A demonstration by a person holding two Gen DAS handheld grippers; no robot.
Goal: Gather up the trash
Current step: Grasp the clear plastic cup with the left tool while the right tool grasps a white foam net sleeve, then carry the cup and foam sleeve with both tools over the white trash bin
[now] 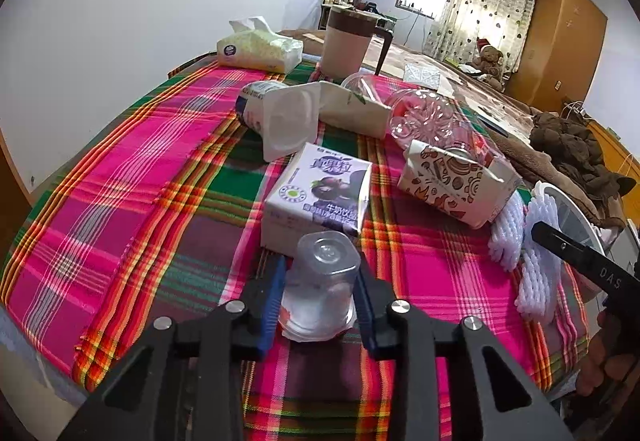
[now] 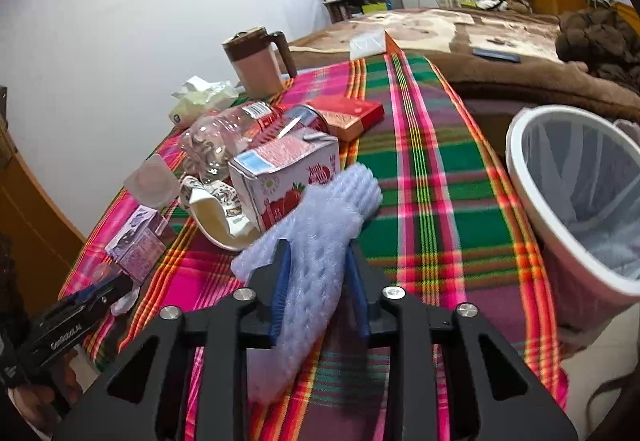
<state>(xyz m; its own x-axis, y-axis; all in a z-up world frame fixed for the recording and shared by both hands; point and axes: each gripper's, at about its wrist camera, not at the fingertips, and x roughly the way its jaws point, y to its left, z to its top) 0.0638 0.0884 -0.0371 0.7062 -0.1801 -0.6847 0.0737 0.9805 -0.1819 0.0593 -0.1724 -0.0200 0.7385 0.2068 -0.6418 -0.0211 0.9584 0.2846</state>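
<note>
The left gripper (image 1: 320, 297) pinches a clear plastic cup (image 1: 322, 281) just before the purple milk carton (image 1: 318, 193); the right gripper (image 2: 316, 285) clamps white foam netting (image 2: 316, 237). Grasping looks done; next, carry both rightward to the bin (image 2: 532, 177).

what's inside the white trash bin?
The round white trash bin holds only a translucent plastic liner as far as visible; no trash shows. Its near wall hides the bottom.

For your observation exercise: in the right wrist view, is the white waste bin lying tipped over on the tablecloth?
No: the white waste bin stands upright beside the table's edge, its lined mouth open upward.
</note>
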